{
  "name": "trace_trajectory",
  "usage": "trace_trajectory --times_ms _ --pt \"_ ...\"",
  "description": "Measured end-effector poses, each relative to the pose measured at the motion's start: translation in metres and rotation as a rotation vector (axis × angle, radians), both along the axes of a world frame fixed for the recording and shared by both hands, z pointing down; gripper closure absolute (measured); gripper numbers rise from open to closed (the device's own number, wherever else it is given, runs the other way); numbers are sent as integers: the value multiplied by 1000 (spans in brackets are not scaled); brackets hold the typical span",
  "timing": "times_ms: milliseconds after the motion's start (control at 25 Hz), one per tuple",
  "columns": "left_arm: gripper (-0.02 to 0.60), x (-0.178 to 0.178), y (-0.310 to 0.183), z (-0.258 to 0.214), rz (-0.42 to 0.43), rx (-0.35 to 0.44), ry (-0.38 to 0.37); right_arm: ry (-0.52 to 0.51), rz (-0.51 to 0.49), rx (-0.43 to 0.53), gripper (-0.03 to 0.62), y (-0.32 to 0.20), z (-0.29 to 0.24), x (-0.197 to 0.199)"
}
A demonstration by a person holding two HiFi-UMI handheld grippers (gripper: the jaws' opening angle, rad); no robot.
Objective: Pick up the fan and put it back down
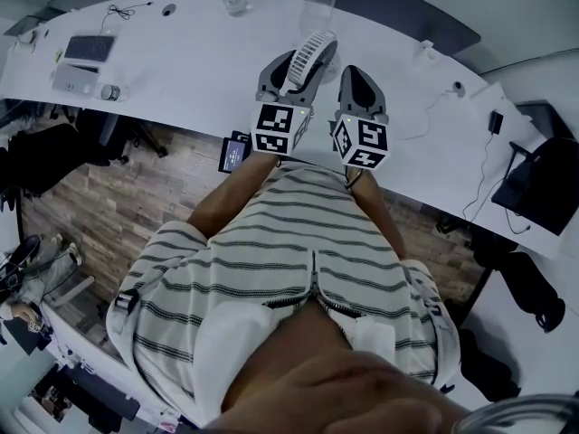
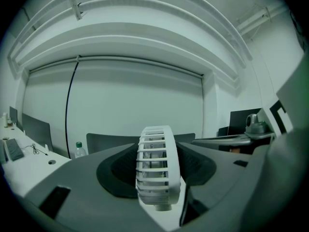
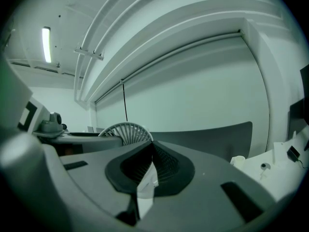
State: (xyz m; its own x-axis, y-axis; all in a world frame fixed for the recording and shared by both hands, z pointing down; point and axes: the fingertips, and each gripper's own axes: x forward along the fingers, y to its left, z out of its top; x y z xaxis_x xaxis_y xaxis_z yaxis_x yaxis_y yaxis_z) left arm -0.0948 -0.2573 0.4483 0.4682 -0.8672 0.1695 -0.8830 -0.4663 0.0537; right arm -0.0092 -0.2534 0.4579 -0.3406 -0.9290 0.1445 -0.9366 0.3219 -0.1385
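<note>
Gripping the fan [image 2: 157, 167] across its two flat faces, the left tool [image 1: 300, 69] has its jaws spread wide, with the pads against the white cage. The fan stands upright between them, edge-on to the tool, so its round rim runs along the line the tool points and rises above the jaws. It sits over the near edge of the bench [image 1: 181, 70], roughly midway along that edge. Whether its foot rests on the surface or hangs just clear cannot be told.

The right tool [image 3: 150, 153] is closed on nothing and lies just beside the left one on the person's right, seeing the fan's round face from the side. The put-down looks like a matter for the left hand alone: the bench lies directly below the fan, so the way is straight down, keeping the disc upright.
</note>
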Motion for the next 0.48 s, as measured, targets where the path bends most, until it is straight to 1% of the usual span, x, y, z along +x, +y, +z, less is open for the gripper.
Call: trace_trajectory --times_ms 480 --pt "354 -3 -8 2 -4 -4 -1 1 3 -4 582 -3 2 3"
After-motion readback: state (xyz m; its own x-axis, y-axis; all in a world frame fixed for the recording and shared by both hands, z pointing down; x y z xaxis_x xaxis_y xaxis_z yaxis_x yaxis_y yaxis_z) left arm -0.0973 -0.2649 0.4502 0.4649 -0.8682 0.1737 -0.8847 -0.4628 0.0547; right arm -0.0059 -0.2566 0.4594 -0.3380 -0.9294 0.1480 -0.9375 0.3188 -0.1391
